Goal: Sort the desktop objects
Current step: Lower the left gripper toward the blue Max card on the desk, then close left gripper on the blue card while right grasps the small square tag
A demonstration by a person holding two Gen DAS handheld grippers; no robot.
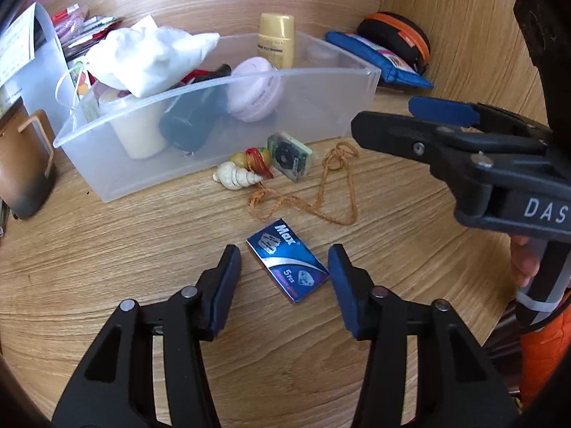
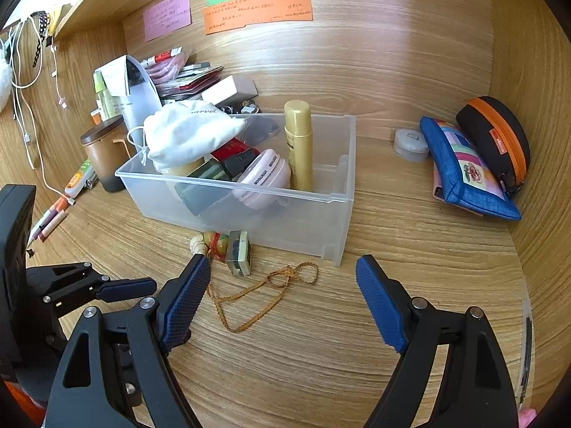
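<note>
A blue "Max" razor-blade box lies flat on the wooden desk between the open fingers of my left gripper, which do not touch it. Behind it lies a shell charm with a small green block on an orange cord, just in front of the clear plastic bin. My right gripper is open and empty above the cord; it also shows in the left wrist view. The bin holds a white pouch, a gold bottle and a pink compact.
A blue pouch, an orange-zip black case and a small clear jar sit at the back right corner. A brown mug, pens and stacked clutter stand left of the bin. Wooden walls close in behind and right.
</note>
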